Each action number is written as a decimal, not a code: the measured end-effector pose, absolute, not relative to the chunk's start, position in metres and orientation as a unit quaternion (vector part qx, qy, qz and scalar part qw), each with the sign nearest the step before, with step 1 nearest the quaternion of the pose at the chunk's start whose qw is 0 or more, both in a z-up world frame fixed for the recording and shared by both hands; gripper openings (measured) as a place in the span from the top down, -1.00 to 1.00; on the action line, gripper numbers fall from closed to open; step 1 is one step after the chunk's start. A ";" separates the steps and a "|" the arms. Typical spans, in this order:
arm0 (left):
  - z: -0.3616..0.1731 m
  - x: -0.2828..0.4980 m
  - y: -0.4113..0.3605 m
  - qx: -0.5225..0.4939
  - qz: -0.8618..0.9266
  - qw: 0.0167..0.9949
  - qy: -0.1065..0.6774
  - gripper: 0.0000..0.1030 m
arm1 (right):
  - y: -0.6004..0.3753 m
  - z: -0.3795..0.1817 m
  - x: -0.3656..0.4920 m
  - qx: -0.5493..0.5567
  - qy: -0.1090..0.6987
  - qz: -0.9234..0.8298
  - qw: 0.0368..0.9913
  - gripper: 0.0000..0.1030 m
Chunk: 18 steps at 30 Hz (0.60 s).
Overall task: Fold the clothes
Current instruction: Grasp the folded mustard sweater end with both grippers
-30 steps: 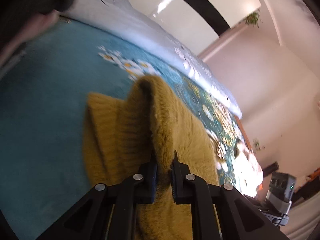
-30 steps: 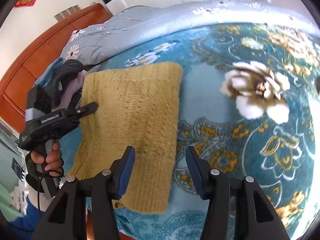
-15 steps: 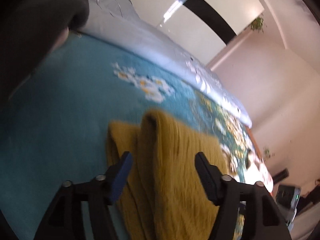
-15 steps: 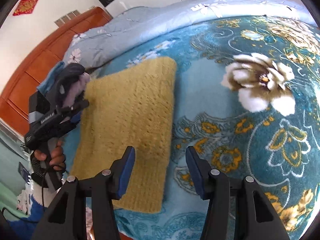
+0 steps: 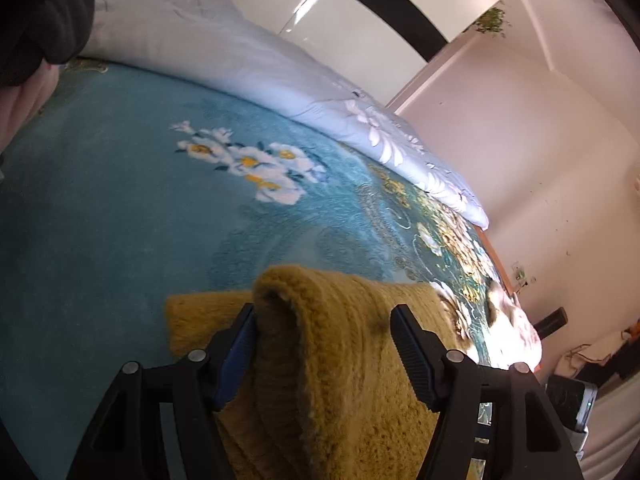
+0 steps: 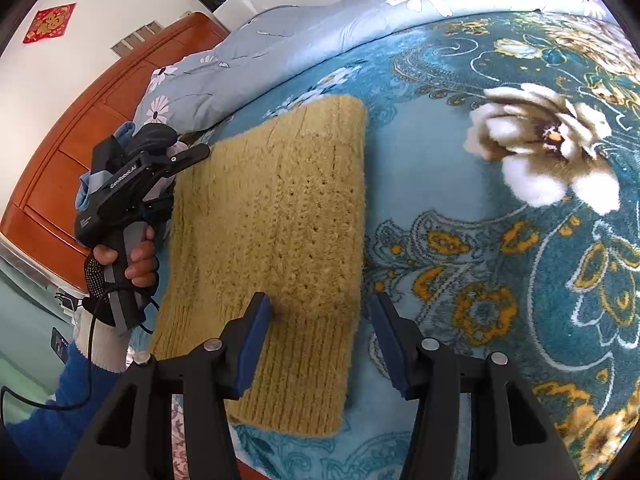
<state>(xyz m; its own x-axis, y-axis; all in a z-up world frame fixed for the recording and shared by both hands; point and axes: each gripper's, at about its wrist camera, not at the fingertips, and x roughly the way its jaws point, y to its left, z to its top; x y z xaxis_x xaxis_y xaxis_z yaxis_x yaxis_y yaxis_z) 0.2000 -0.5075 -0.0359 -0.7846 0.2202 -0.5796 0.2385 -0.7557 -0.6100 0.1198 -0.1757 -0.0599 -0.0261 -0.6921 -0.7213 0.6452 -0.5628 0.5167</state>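
A mustard knitted sweater (image 6: 272, 208) lies folded into a long rectangle on the teal flowered blanket (image 6: 480, 200). In the left wrist view its raised fold (image 5: 340, 360) sits between the jaws of my left gripper (image 5: 325, 314). That gripper is open: the left pad brushes the fold and the right pad stands clear. The right wrist view shows the left gripper (image 6: 188, 174) at the sweater's left edge, held by a hand (image 6: 136, 256). My right gripper (image 6: 320, 300) hovers open over the sweater's near right corner, pressing on nothing.
A pale flowered duvet (image 6: 320, 32) is bunched along the far side of the bed, before a wooden headboard (image 6: 80, 120). A dark garment (image 5: 40, 12) lies at the top left of the left wrist view. The bed's edge runs just below the sweater's ribbed hem.
My left gripper was shut on the sweater's fold and has opened and let it go, then drawn back. The fold now stands lower. The right gripper has hardly moved.
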 end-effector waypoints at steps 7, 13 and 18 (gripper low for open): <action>-0.048 0.214 -0.495 0.321 -0.855 -0.020 0.407 0.44 | -0.172 -0.066 0.119 0.526 -0.031 -0.712 0.465 -0.05; -0.029 0.231 -0.506 0.292 -0.847 -0.002 0.445 0.64 | -0.169 -0.068 0.117 0.532 -0.037 -0.707 0.464 -0.05; -0.013 0.248 -0.517 0.297 -0.865 0.041 0.402 0.64 | -0.165 -0.064 0.118 0.525 -0.041 -0.705 0.476 -0.05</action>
<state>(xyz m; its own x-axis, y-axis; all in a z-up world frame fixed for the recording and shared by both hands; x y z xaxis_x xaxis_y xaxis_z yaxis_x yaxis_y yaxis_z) 0.2479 -0.5175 -0.0127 -0.8203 0.1679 -0.5467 0.3095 -0.6736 -0.6712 0.1179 -0.1652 -0.0636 0.0039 -0.7129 -0.7013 0.6278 -0.5441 0.5566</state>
